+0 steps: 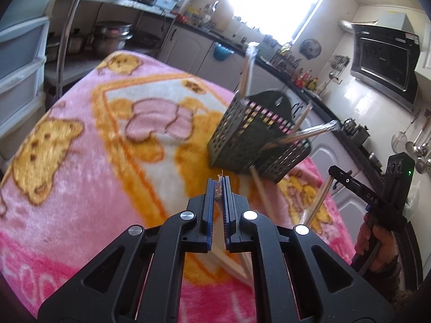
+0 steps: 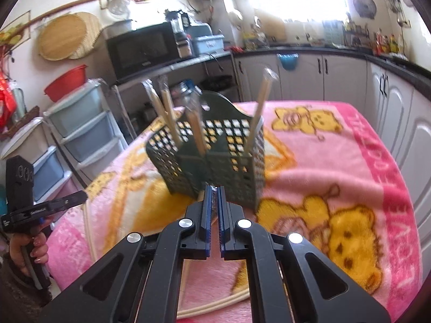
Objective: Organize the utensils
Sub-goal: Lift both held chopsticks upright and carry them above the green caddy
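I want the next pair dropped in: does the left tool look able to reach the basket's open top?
Probably yes. The left tool, shut on a wrapped chopstick pair, faces the green basket across bare blanket; nothing stands between.

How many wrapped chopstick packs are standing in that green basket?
4 show in the right wrist view of the green basket: two at left, one in the middle, one at right. Others may be hidden.

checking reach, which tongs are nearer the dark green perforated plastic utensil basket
Right. The right tongs sit just short of the dark green perforated plastic utensil basket, shut on a wrapped chopstick pair. The left tongs are a little farther back, to its side.
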The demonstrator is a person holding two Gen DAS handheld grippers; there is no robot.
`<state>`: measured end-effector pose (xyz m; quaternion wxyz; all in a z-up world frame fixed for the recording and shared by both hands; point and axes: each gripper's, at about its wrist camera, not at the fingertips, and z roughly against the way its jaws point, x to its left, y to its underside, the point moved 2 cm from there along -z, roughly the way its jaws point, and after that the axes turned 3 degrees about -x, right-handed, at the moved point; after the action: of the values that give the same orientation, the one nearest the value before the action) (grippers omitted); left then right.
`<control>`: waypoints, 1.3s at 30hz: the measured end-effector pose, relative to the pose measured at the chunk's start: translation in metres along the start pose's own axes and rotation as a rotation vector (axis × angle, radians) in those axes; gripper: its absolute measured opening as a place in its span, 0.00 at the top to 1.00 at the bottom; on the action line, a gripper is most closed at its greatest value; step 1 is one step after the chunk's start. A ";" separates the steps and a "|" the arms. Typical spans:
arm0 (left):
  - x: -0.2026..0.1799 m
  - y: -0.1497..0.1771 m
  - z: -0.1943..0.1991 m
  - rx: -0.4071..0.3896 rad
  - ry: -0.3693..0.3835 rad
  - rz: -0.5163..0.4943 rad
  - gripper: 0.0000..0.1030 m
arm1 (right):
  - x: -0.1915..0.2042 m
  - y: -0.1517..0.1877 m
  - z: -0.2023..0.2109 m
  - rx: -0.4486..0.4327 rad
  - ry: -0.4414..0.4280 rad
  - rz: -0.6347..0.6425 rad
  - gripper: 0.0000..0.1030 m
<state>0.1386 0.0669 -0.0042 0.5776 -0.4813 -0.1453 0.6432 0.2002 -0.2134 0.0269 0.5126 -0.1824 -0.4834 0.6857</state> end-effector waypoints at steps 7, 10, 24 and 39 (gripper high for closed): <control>-0.027 -0.017 0.005 -0.041 0.051 -0.055 0.97 | 0.018 -0.017 0.021 -0.065 -0.015 0.051 0.96; -0.036 -0.022 0.005 -0.051 0.071 -0.070 0.97 | 0.022 -0.022 0.028 -0.085 -0.017 0.062 0.96; -0.074 -0.047 0.008 -0.109 0.154 -0.146 0.97 | 0.027 -0.033 0.052 -0.149 -0.003 0.081 0.96; -0.104 -0.073 0.010 -0.171 0.215 -0.200 0.97 | 0.021 -0.045 0.075 -0.224 0.018 0.080 0.96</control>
<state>0.1611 0.0000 0.1021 0.6079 -0.5778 -0.1839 0.5127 0.1591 -0.2303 0.1055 0.4654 -0.2639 -0.5447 0.6458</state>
